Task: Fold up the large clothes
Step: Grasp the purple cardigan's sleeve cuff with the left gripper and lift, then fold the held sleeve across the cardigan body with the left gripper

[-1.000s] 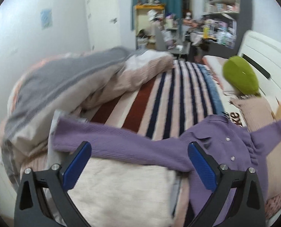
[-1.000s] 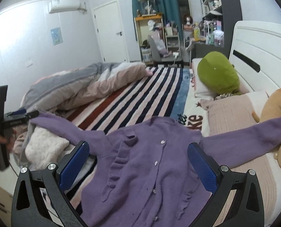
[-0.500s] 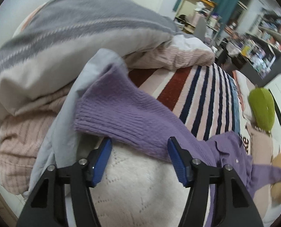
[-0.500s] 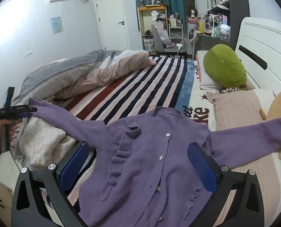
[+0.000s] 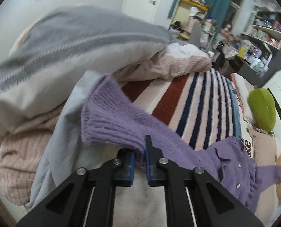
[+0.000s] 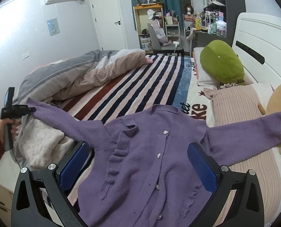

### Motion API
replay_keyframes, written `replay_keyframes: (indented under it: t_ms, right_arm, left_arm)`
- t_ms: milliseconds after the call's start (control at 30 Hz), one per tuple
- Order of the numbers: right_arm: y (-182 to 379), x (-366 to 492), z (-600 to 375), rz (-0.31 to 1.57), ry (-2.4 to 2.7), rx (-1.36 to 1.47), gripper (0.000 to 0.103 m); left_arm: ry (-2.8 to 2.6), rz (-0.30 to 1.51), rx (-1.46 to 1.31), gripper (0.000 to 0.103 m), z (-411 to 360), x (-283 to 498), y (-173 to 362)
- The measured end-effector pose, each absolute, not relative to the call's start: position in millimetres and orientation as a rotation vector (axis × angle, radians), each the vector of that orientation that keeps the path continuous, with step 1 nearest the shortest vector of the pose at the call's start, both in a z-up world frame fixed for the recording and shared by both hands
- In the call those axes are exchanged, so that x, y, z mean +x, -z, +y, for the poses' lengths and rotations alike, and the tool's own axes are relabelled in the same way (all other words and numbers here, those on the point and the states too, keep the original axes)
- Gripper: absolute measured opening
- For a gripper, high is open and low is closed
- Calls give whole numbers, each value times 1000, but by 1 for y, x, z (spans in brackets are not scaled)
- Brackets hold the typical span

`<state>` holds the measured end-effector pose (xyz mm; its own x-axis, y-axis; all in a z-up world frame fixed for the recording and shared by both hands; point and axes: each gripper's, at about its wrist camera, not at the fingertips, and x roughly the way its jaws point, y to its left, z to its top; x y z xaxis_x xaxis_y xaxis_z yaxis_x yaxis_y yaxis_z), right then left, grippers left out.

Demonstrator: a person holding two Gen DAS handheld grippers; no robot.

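Note:
A purple knit cardigan [image 6: 149, 162] lies face up on the striped bed, both sleeves spread out sideways. My left gripper [image 5: 139, 160] is shut on the cuff end of its left sleeve [image 5: 113, 121], over a cream knit garment. It also shows in the right wrist view [image 6: 29, 110], pinching that sleeve end. My right gripper [image 6: 138, 162] is open and empty, hovering over the cardigan's front, one finger on each side of the button line. The right sleeve [image 6: 254, 130] lies across a pink pillow.
A rumpled grey and pink duvet [image 6: 79, 75] is heaped at the left. A cream knit garment [image 6: 43, 141] and a pale blue cloth [image 5: 68, 132] lie under the left sleeve. A green plush [image 6: 221, 64], a brown plush [image 6: 280, 102] and the white headboard [image 6: 263, 43] are at the right.
My left gripper has gone from open to shut on the sleeve's cuff end. The right gripper has stayed open over the cardigan, shifting slightly.

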<state>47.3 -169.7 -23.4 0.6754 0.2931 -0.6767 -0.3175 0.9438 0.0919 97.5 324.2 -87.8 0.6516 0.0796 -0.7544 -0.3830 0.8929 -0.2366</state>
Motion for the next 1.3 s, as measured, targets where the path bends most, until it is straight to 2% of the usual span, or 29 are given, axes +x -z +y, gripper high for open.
replay_keyframes:
  t_ms: [300,667,767,933,1100,1200,1300]
  right_arm:
    - [21,43,-193,750,-327,-1,103]
    - [19,25,-264,745,-232,58,103]
    - [20,19,-288,748,-194,73,103]
    - [34,7,-327,773,-145,99,103]
    - [58,-5,-355,807,-122,119,103]
    - [77,-10,-366,851,-122,137,103]
    - [91,-11,-368,888,-143,148,99]
  left_arm:
    - [-99,745,-313,5,252,111,37]
    - [357,760,-355,5,65,123,18]
    - [486,815,-373,5,6,120,32]
    - [642,976,-321,6,-90,103,89]
    - [628,1151,-216,6,-138,90,151]
    - [612,1199,-208,12,-141,81,167]
    - [598,1186,-186,30,-136,72,162]
